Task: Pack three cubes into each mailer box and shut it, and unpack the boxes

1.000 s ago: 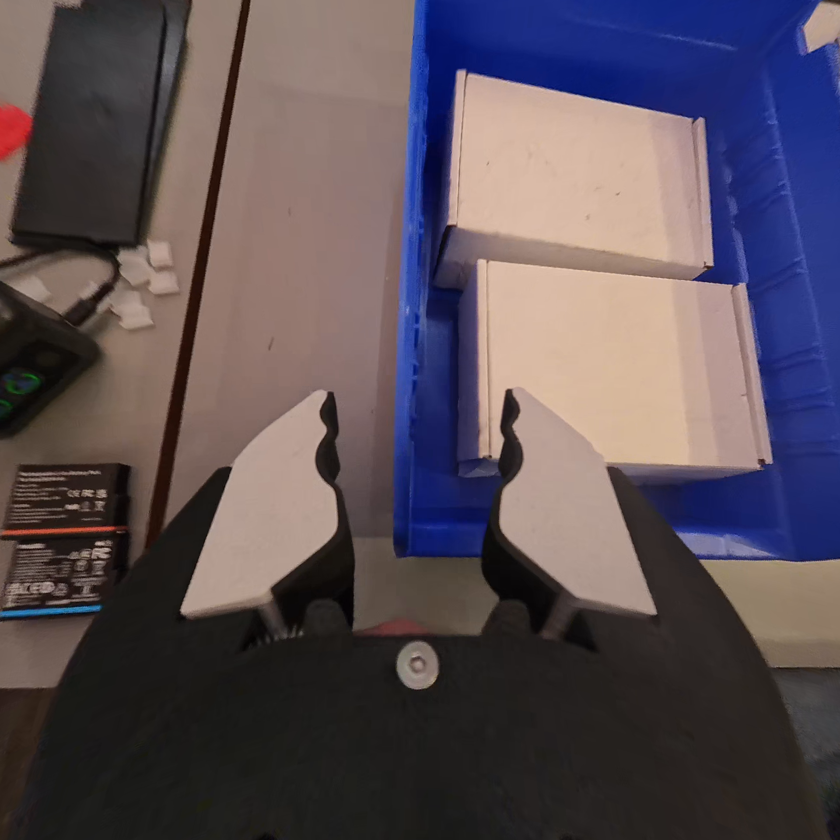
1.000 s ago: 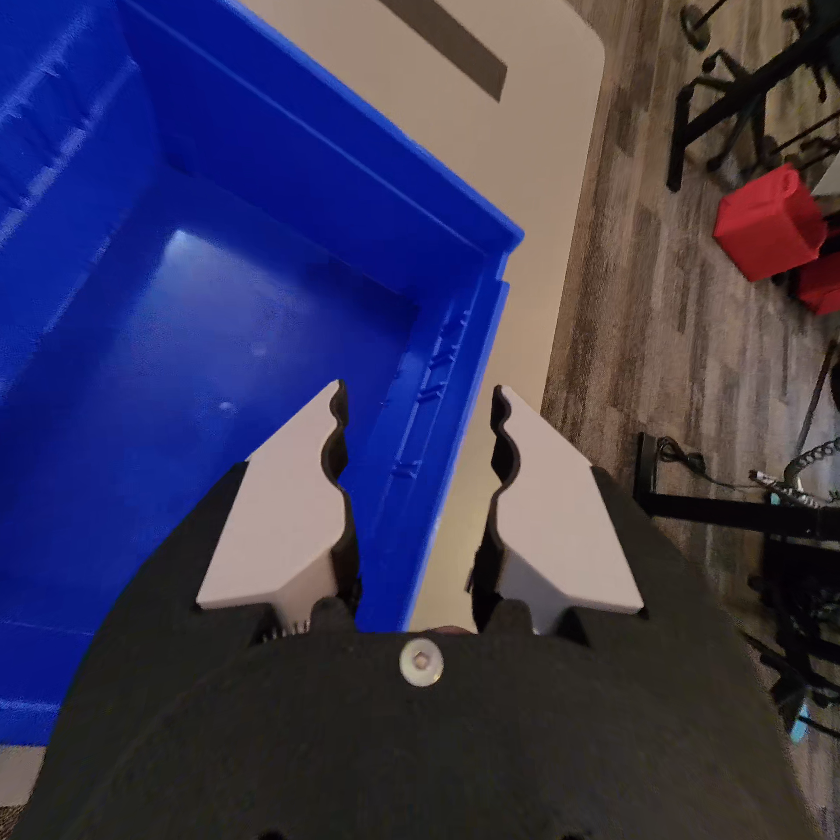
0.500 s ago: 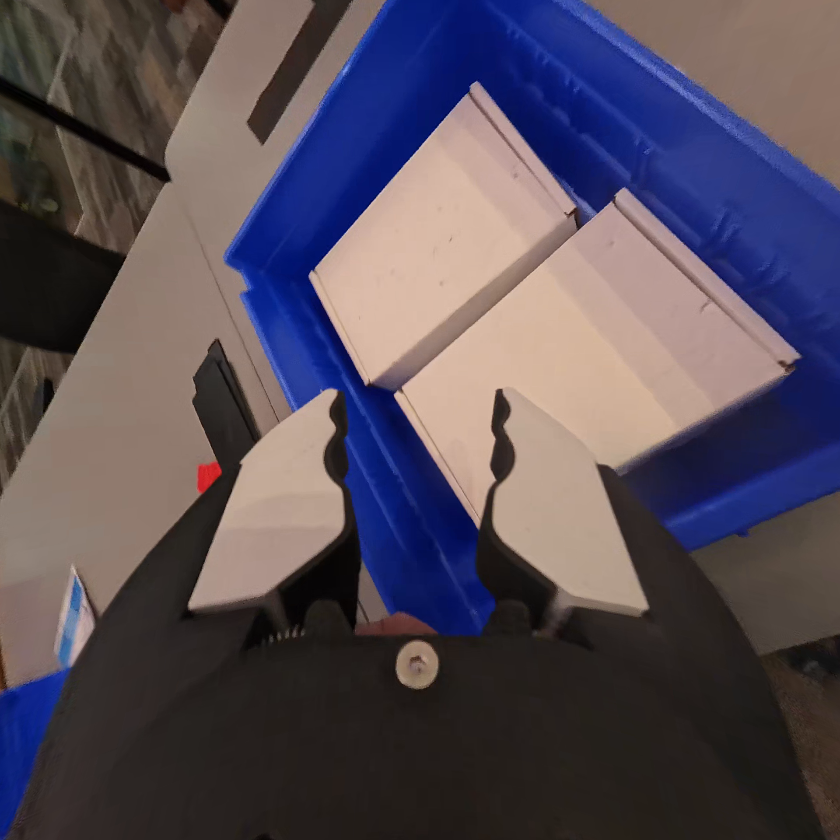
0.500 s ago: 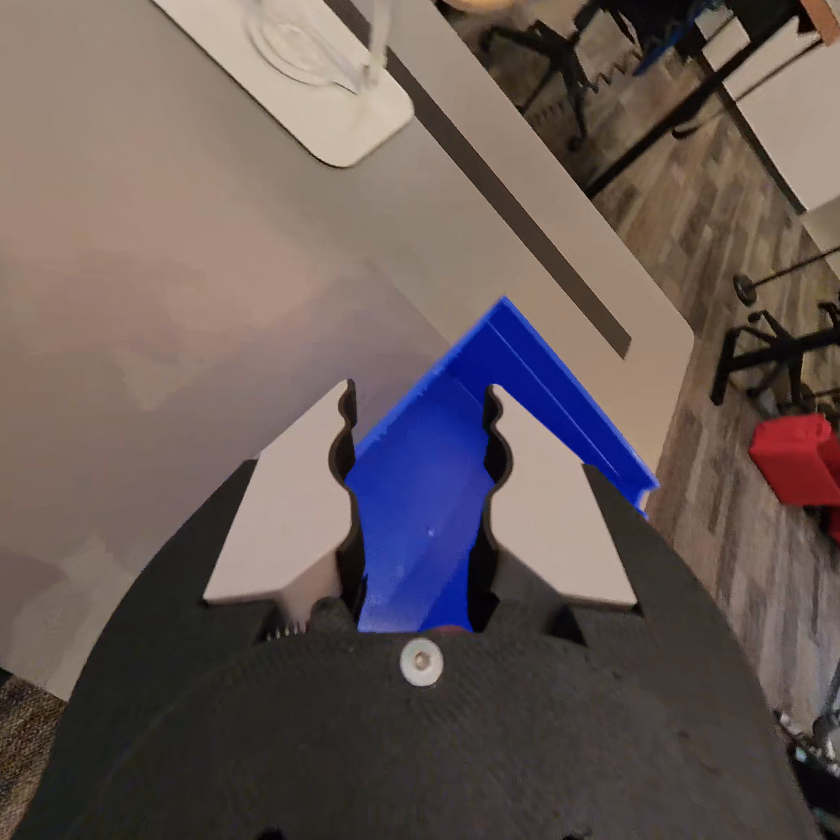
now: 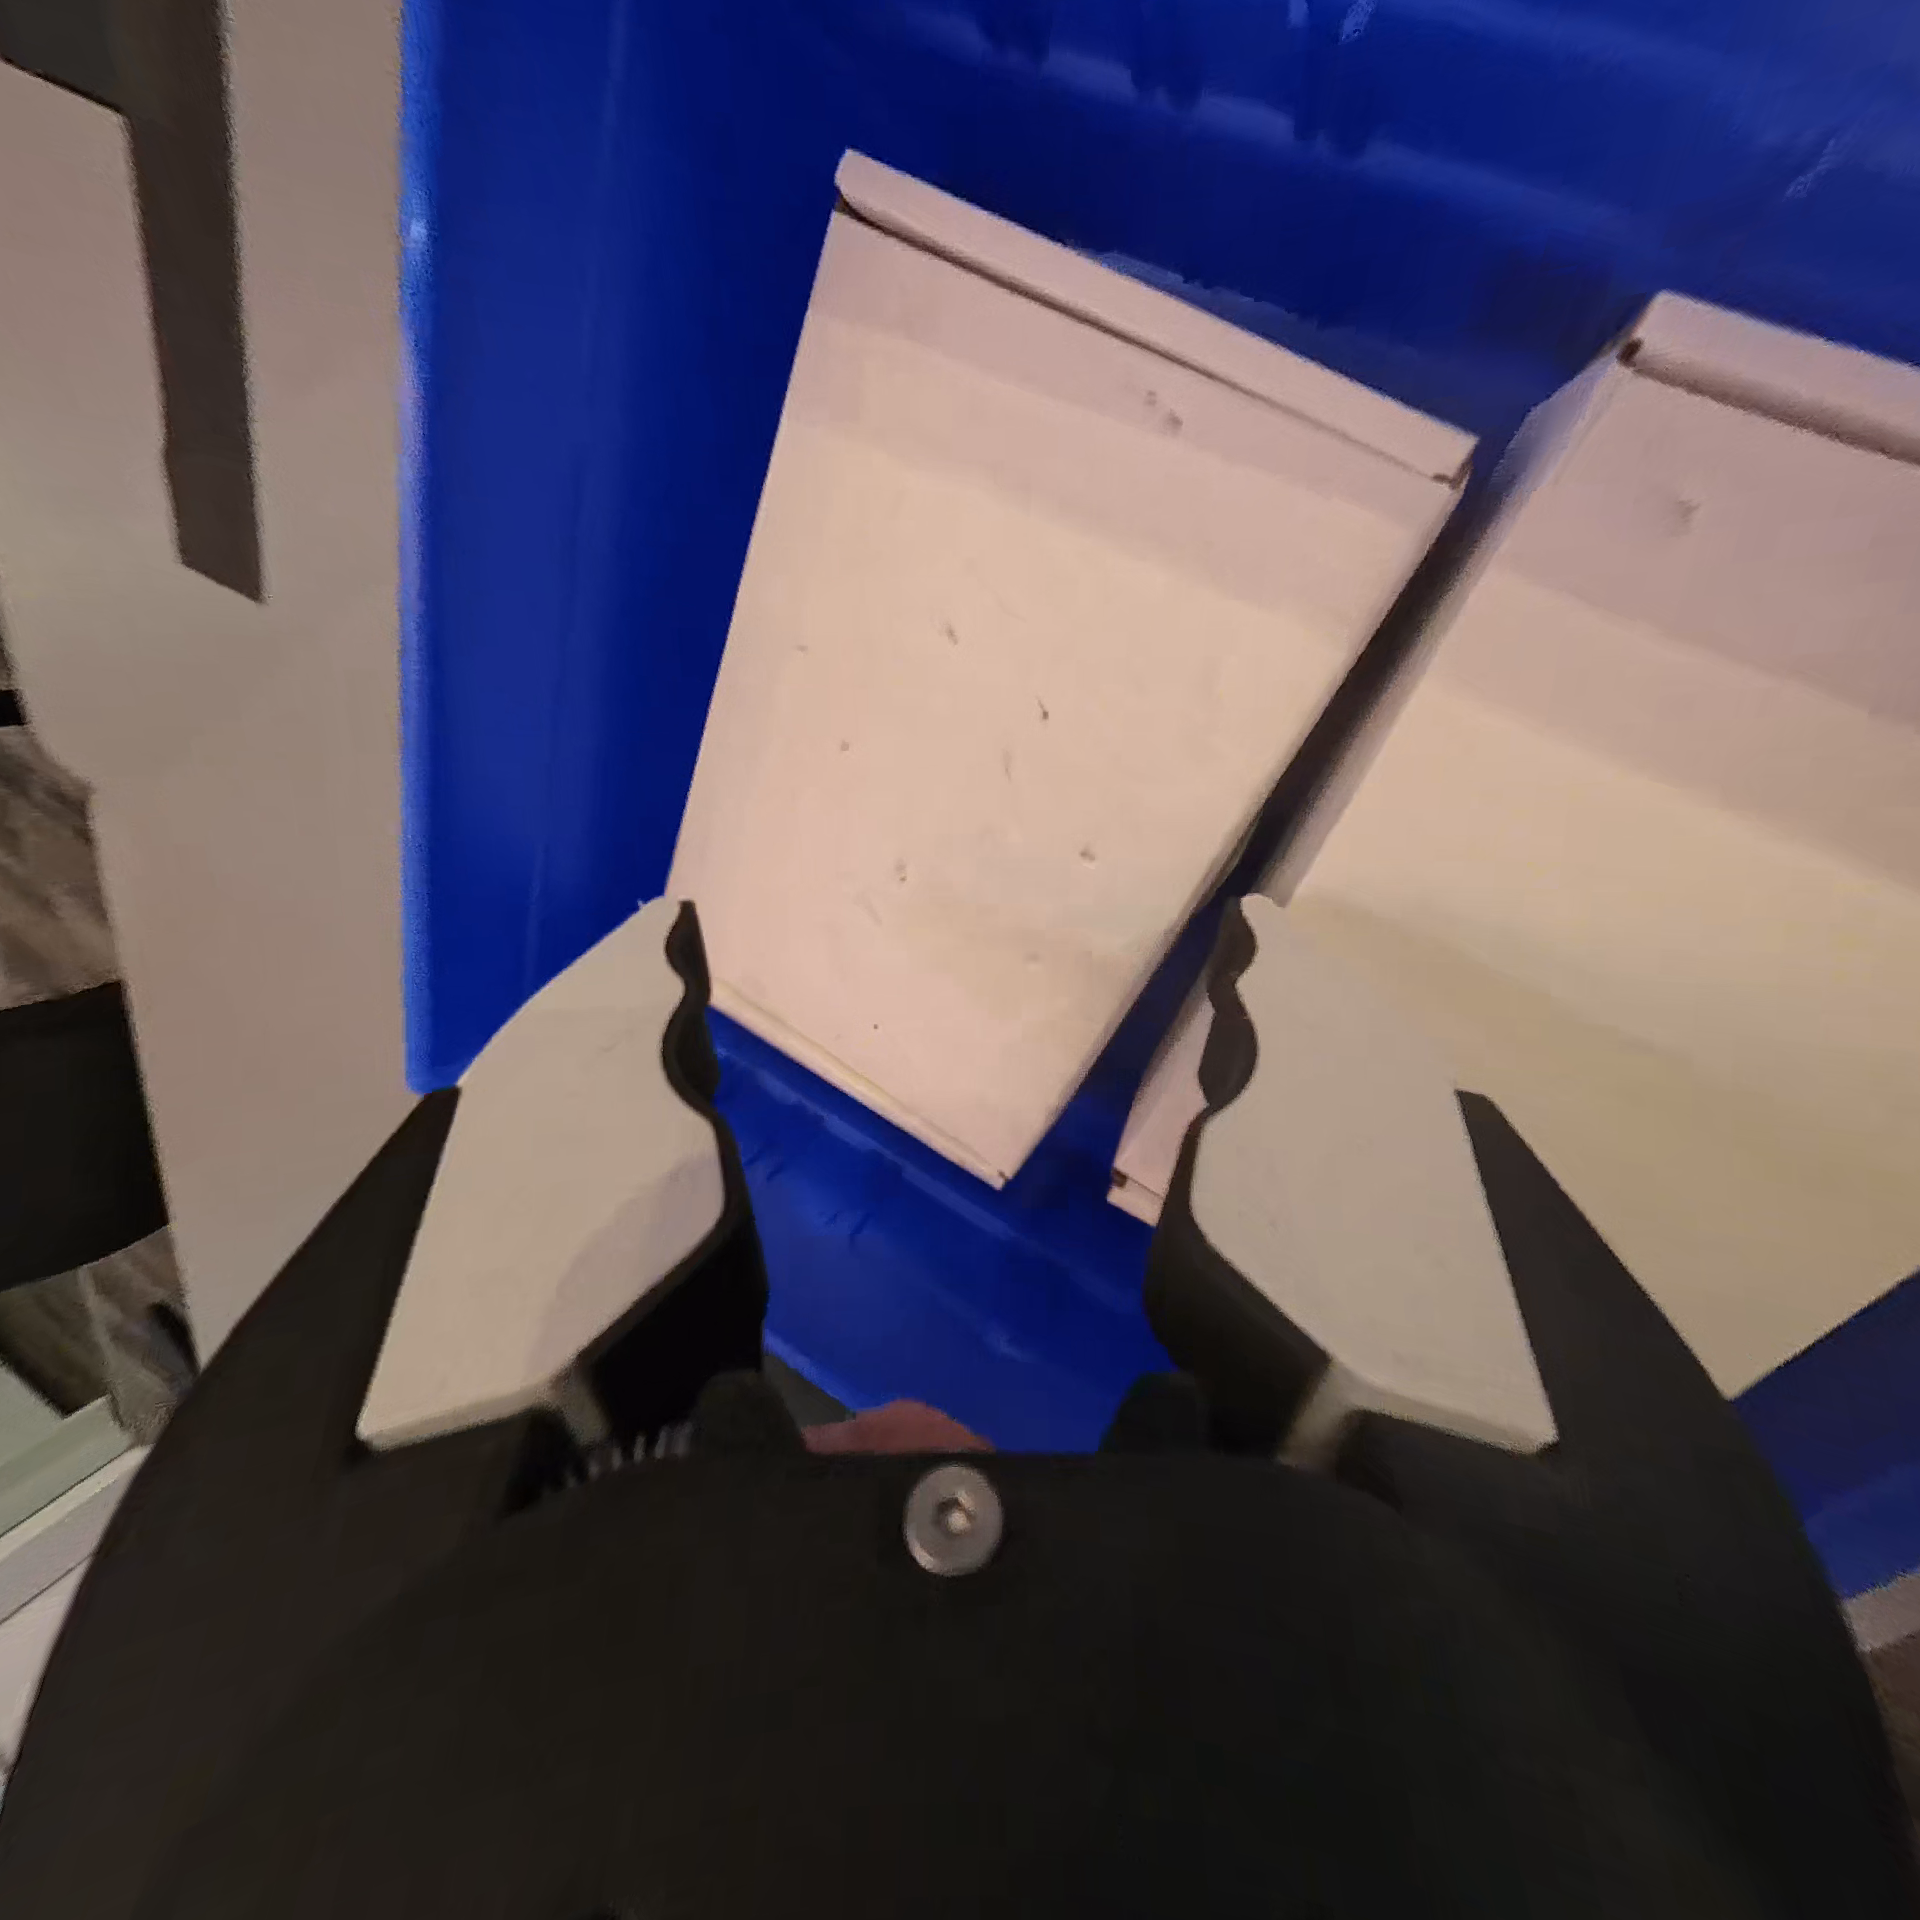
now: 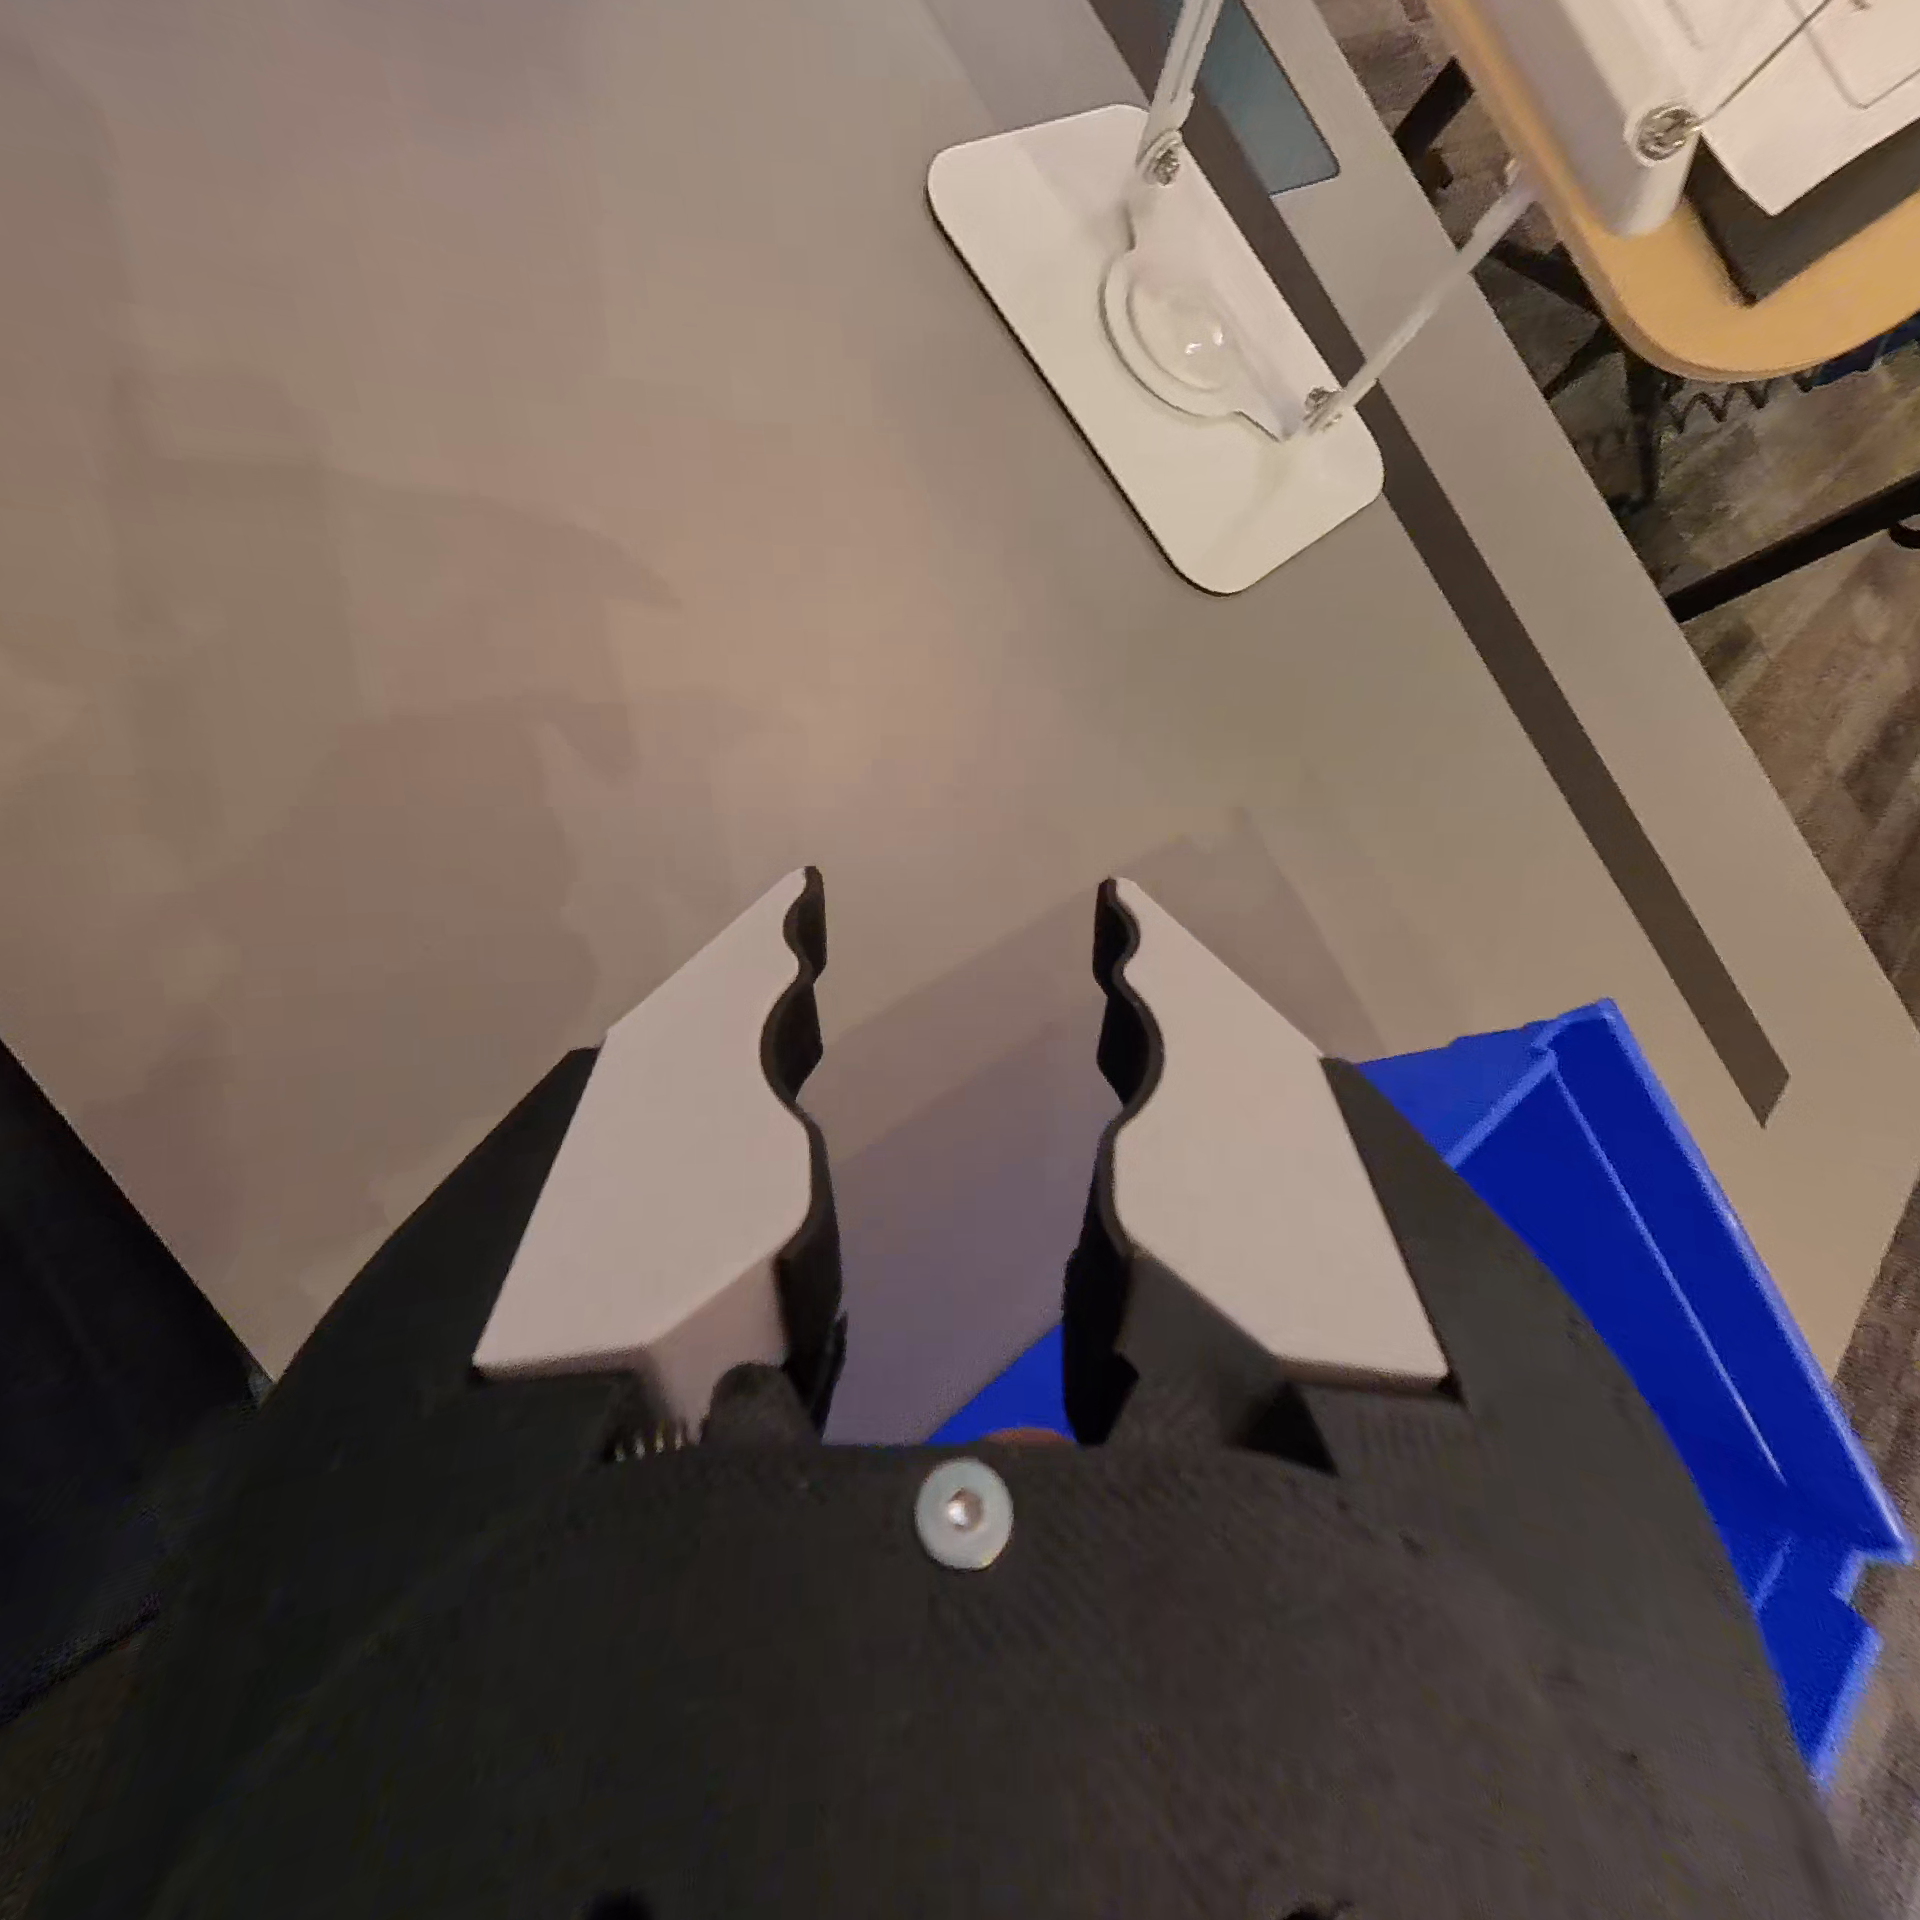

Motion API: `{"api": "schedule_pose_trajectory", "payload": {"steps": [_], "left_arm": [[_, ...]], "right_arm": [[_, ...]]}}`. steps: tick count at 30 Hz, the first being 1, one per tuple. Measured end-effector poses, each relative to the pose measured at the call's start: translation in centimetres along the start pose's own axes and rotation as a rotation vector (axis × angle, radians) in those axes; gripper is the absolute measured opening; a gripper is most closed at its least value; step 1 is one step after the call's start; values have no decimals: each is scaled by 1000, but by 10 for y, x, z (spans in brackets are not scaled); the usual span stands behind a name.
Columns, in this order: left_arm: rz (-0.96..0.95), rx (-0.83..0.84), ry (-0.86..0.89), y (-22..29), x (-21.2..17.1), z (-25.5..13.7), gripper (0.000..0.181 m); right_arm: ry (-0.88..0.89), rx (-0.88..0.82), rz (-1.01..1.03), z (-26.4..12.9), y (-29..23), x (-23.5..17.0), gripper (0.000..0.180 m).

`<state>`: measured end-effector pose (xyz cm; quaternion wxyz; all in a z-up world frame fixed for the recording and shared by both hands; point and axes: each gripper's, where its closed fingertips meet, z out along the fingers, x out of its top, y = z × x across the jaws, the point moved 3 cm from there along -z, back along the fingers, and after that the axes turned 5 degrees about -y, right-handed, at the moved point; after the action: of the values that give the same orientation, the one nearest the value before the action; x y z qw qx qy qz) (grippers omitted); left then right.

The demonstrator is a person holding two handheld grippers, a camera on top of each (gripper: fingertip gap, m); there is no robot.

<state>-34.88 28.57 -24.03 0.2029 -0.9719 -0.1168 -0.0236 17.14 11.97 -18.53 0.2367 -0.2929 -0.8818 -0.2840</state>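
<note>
- The left gripper [image 5: 961, 920] hangs over the blue bin [image 5: 582, 520], its jaws spread wide with nothing between them.
- Two white mailer boxes lie shut and flat on the floor of the blue bin, side by side with only a narrow dark gap between them.
- The first mailer box [image 5: 1029, 665] lies nearer the bin's left wall; its near corner shows between the open jaws, a little beyond them.
- The second mailer box [image 5: 1621, 790] sits to its right, partly behind the right finger [image 5: 1351, 1195] and running off the picture's right edge.
- The grey surface [image 5: 301, 727] shows left of the bin wall in the left wrist view.
- The right gripper [image 6: 961, 883] is over bare grey surface, jaws parted and empty.
- A corner of the blue bin shows at that gripper's lower right, near the surface's right edge.
- A white lamp base [image 6: 1153, 343] stands farther along that edge, well apart from the bin.
- No cubes are visible in either view.
- Beyond the surface's edge is wood-patterned floor [image 6: 1808, 665].
</note>
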Motion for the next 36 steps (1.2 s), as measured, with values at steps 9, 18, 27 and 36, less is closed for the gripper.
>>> {"api": "schedule_pose_trajectory", "payload": {"steps": [9,18,27,36], "left_arm": [[94,-163,-47,-2,4,28,99],[158,-166,-104,-7,10,47,129],[185,-237,-168,-8,8,48,125],[196,-324,-280,5,1,53,135]], "right_arm": [[-30,54,-5,18,-15,-3,48],[-38,101,23,31,-20,-2,46],[-41,148,13,41,-30,3,45],[-46,169,10,45,-35,2,44]]}}
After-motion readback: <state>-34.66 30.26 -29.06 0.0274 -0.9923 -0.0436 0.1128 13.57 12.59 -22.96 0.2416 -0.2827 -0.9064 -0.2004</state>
